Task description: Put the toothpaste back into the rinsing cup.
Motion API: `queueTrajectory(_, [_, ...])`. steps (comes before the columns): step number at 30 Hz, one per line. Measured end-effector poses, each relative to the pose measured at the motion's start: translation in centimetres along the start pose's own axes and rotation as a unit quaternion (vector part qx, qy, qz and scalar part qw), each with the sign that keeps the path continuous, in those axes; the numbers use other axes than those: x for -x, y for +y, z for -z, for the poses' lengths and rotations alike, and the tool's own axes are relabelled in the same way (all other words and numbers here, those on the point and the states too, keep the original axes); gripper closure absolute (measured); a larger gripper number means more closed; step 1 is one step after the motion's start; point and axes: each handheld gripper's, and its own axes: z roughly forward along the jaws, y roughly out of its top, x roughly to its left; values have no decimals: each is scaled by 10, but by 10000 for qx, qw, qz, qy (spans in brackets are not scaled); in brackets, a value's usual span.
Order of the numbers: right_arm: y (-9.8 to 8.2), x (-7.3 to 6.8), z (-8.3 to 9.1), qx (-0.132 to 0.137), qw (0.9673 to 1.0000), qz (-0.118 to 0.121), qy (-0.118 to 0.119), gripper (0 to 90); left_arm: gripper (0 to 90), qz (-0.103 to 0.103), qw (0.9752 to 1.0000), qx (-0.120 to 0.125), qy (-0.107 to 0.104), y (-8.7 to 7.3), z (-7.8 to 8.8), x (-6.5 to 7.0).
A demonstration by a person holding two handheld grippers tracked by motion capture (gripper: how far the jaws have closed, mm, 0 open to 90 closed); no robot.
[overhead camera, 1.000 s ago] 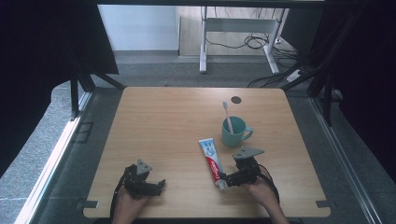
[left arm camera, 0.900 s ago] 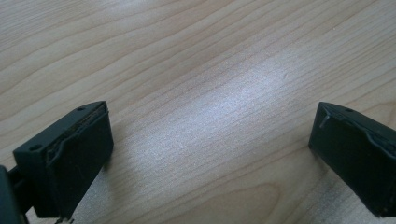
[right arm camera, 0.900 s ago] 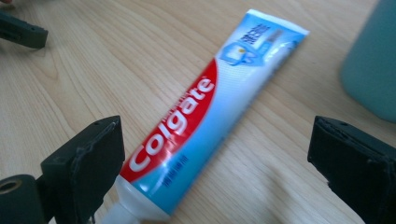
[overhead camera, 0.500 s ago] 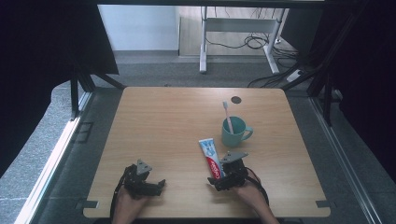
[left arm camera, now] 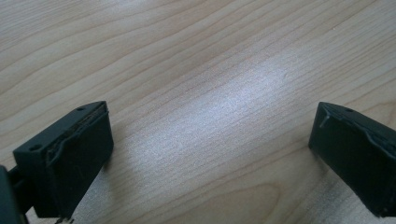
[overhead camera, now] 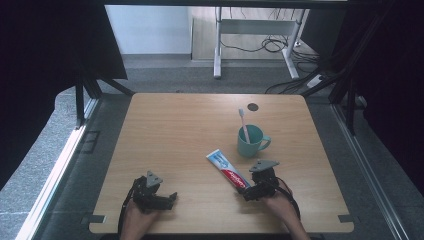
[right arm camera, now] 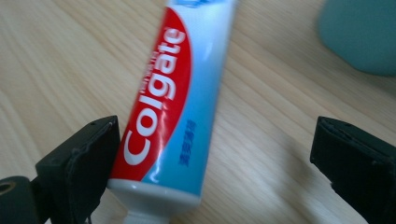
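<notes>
Two black two-jaw grippers sat low at the near edge of the light wooden table (overhead camera: 180, 130), one in each of the person's hands. Right gripper (overhead camera: 248, 192) had its jaws spread wide, nothing clamped; in the right gripper view its left jaw was just beside, maybe touching, the cap end of the red, white and blue plastic Colgate toothpaste tube (right arm camera: 175, 107), right jaw well apart from it. Tube lay flat on the wood between the jaws, closer to the left one, white shoulder and cap toward the camera, crimped end running away up the frame. In the high view the tube (overhead camera: 227, 169) lay diagonal, far end up-left, near end at the right gripper's tips. Grey three-cornered plate (overhead camera: 263, 165) sat on top of that gripper. Teal ceramic mug with handle (overhead camera: 249, 142) stood upright just beyond the tube, near but apart from it; blurred teal edge of it showed top right in the right gripper view (right arm camera: 359, 35). White toothbrush with pink handle (overhead camera: 244, 125) stood in the mug, leaning left, head up. Small dark round hole (overhead camera: 253, 106) lay in the tabletop farther back. Left gripper (overhead camera: 171, 198) was well apart from all that, at the near left, jaws wide open over bare wood (left arm camera: 210, 107), holding nothing
</notes>
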Motion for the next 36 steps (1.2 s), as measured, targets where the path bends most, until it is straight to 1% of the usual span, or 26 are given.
queueTrajectory(3, [0, 4, 2, -39, 10000, -2, -64, 29, 0, 0, 10000, -1, 1, 0, 0, 0])
queueTrajectory(6, [4, 4, 2, -228, 9997, 21, -48, 38, 0, 0, 10000, -1, 0, 0, 0, 0])
queueTrajectory(8, [8, 3, 0, -358, 9993, 104, -59, 42, 0, -1, 10000, -1, 1, 0, 0, 0])
queueTrajectory(9, [8, 3, 0, -358, 9993, 104, -59, 42, 0, -1, 10000, -1, 0, 0, 0, 0])
queueTrajectory(10, [13, 3, -2, -503, 9985, 229, 16, 41, 0, 1, 10000, 0, 0, 0, 0, 0])
queueTrajectory(11, [13, 3, -2, -503, 9985, 229, 16, 41, 0, 0, 10000, -1, 0, 0, 0, 0])
queueTrajectory(14, [22, 4, -6, -745, 9968, 288, 103, 50, 0, -1, 10000, -1, 0, 0, 0, 0])
queueTrajectory(15, [22, 4, -6, -745, 9968, 288, 103, 50, 0, -1, 10000, -1, 0, 0, 0, 0])
queueTrajectory(16, [27, 2, -8, -935, 9950, 306, 158, 78, 0, -1, 10000, -2, -1, 0, 0, 0])
queueTrajectory(18, [33, 1, -9, -1102, 9932, 309, 230, 129, 0, 9, 10000, 7, -2, 0, 0, 0])
queueTrajectory(20, [40, 0, -10, -1248, 9913, 296, 303, 154, 0, 10, 10000, 7, -3, 0, 0, 0])
queueTrajectory(21, [40, 0, -10, -1248, 9913, 296, 303, 154, 0, 10, 10000, 7, -3, 0, 0, 0])
queueTrajectory(22, [48, -2, -12, -1491, 9878, 333, 318, 181, 0, 9, 10000, 6, -2, 0, 0, 0])
queueTrajectory(24, [55, -4, -15, -1742, 9834, 391, 314, 224, 0, 9, 10000, -3, -3, 0, 0, 0])
queueTrajectory(25, [59, -5, -17, -1863, 9811, 402, 349, 244, 0, 10, 10000, -2, -3, 0, 0, 0])
queueTrajectory(28, [69, -9, -23, -2217, 9733, 473, 353, 299, 0, 11, 10000, -1, -4, 0, 0, 0])
queueTrajectory(29, [69, -9, -23, -2217, 9733, 473, 353, 299, 0, 11, 10000, -1, -4, 0, 0, 0])
queueTrajectory(30, [74, -11, -28, -2395, 9687, 555, 359, 334, 0, 10, 10000, -2, -3, 0, 0, 0])
queueTrajectory(31, [77, -12, -30, -2516, 9655, 568, 344, 345, 0, 9, 10000, -4, -3, 0, 0, 0])
queueTrajectory(32, [77, -12, -30, -2516, 9655, 568, 344, 345, 0, 9, 10000, -4, -3, 0, 0, 0])
queueTrajectory(33, [80, -14, -33, -2606, 9628, 626, 344, 356, 0, 9, 10000, -4, -3, 0, 0, 0])
queueTrajectory(34, [84, -17, -38, -2804, 9567, 719, 302, 375, 0, 10, 10000, -4, -3, 0, 0, 0])
queueTrajectory(35, [87, -18, -39, -2916, 9535, 715, 271, 383, 0, 8, 10000, -5, -3, 0, 0, 0])
queueTrajectory(36, [89, -19, -41, -2965, 9519, 722, 275, 397, 0, 10, 10000, -4, -3, 0, 0, 0])
